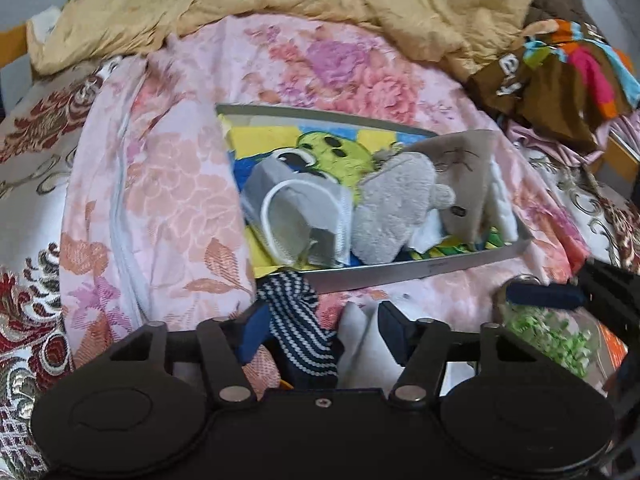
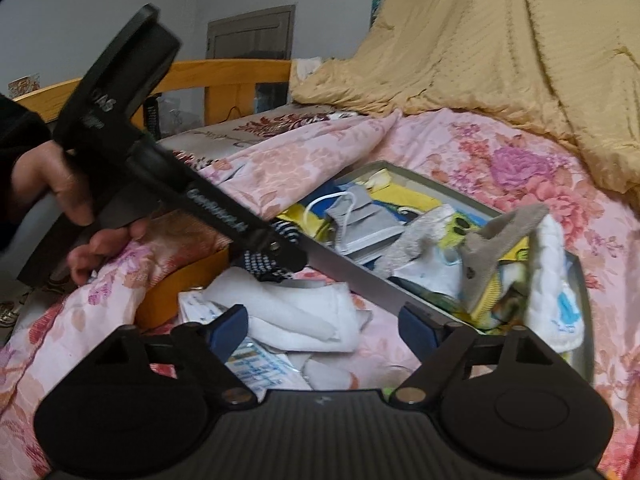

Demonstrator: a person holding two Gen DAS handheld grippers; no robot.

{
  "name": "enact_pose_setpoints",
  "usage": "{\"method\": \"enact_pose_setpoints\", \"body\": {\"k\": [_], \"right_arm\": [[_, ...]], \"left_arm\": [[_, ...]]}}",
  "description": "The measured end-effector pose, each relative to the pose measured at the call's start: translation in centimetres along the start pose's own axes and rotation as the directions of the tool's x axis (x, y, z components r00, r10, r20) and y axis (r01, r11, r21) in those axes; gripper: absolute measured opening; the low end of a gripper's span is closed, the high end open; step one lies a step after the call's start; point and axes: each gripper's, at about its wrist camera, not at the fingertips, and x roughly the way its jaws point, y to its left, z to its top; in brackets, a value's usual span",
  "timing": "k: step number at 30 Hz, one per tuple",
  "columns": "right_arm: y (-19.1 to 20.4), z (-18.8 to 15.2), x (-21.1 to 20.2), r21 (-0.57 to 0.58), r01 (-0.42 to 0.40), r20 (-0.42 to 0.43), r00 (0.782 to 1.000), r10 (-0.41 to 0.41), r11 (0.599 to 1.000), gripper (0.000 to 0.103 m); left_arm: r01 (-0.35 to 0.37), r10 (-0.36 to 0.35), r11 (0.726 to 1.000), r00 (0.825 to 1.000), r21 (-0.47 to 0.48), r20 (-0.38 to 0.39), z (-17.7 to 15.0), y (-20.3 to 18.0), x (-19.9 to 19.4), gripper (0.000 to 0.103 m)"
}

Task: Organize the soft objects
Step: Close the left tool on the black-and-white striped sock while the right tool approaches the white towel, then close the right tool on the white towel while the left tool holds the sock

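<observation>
Resting on the pink floral bedspread (image 1: 168, 184), a shallow metal-rimmed tray (image 1: 400, 274) holds a grey-and-white fabric mask (image 1: 298, 216), a pale grey plush toy (image 1: 394, 210) and a taupe cloth piece (image 1: 468, 176), all crowded against one another. The left gripper (image 1: 320, 330) has its blue-padded fingers spread wide, and a navy-and-white striped sock (image 1: 298, 322) lies between them — touching the left pad, not pinched. It sits just in front of the tray's near rim. The right gripper (image 2: 324, 330) also stands apart, hovering over a crumpled white cloth (image 2: 296, 316) beside the tray. A mustard quilt (image 2: 500, 52) is heaped behind, well apart from the tray.
</observation>
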Motion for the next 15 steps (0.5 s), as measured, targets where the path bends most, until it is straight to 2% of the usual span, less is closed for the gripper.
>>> {"method": "enact_pose_setpoints", "body": {"k": [4, 7, 12, 15], "right_arm": [[0.7, 0.3, 0.8, -0.018, -0.024, -0.025, 0.999, 0.023, 1.000, 0.078], [1.2, 0.5, 1.4, -0.021, -0.037, -0.038, 0.999, 0.036, 0.999, 0.074], [1.9, 0.7, 2.6, -0.030, -0.032, -0.072, 0.997, 0.030, 0.999, 0.067], [2.0, 0.9, 3.0, -0.017, -0.033, -0.077, 0.997, 0.031, 0.999, 0.063]], "left_arm": [[-0.011, 0.010, 0.999, 1.000, -0.037, -0.009, 0.0, 0.9, 0.0, 0.051], [-0.019, 0.018, 0.999, 1.000, -0.044, -0.023, 0.0, 1.2, 0.2, 0.051], [0.005, -0.010, 0.997, 0.998, -0.080, -0.061, 0.3, 1.6, 1.1, 0.054], [0.002, -0.007, 0.998, 0.997, -0.069, -0.073, 0.4, 1.3, 1.5, 0.053]]}}
